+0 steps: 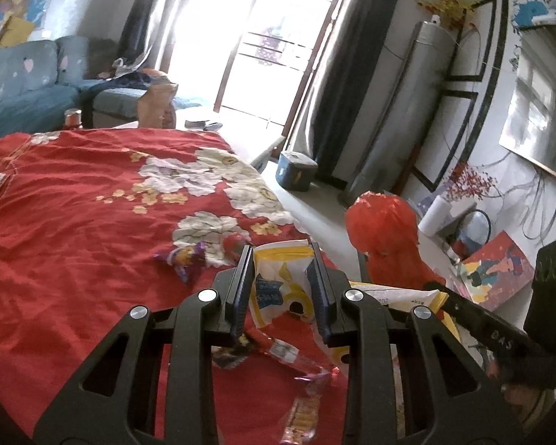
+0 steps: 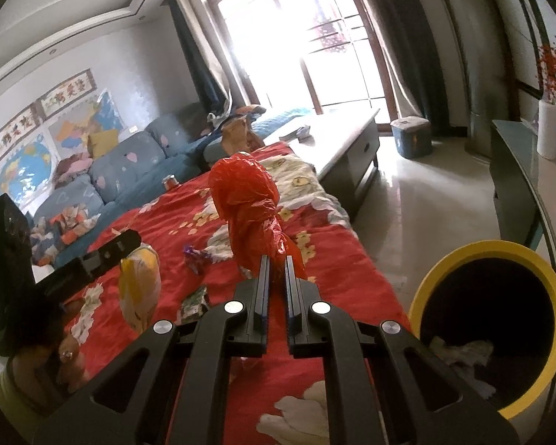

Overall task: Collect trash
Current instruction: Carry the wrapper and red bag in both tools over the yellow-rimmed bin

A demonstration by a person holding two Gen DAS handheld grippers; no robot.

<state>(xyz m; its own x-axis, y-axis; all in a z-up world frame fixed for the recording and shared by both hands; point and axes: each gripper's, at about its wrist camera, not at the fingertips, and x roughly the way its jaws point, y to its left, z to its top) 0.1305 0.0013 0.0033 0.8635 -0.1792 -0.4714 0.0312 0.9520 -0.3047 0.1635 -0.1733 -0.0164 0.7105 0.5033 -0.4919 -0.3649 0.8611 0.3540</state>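
A red cloth [image 1: 74, 222] with white flowers covers the worktop and carries the scattered trash. At the worktop's right edge stands a bin [image 2: 489, 333] with a yellow rim, dark inside, with crumpled pale paper at its bottom. The right gripper [image 2: 277, 259] has its jaws nearly together, clamped on the twisted neck of a red bag [image 2: 242, 193], which puffs up above them, clear of the cloth. The left gripper [image 1: 281, 256] has its jaws clamped on a yellow-and-white packet [image 1: 278, 278], crumpled between them and raised above the cloth; in the right wrist view the packet hangs from that gripper to the left of the bag. A purple wrapper [image 1: 183, 257] lies on the cloth just beyond the packet. A dark green wrapper [image 2: 193, 302] lies near the right gripper's left finger. Red strip wrappers [image 1: 300, 408] lie under the left gripper.
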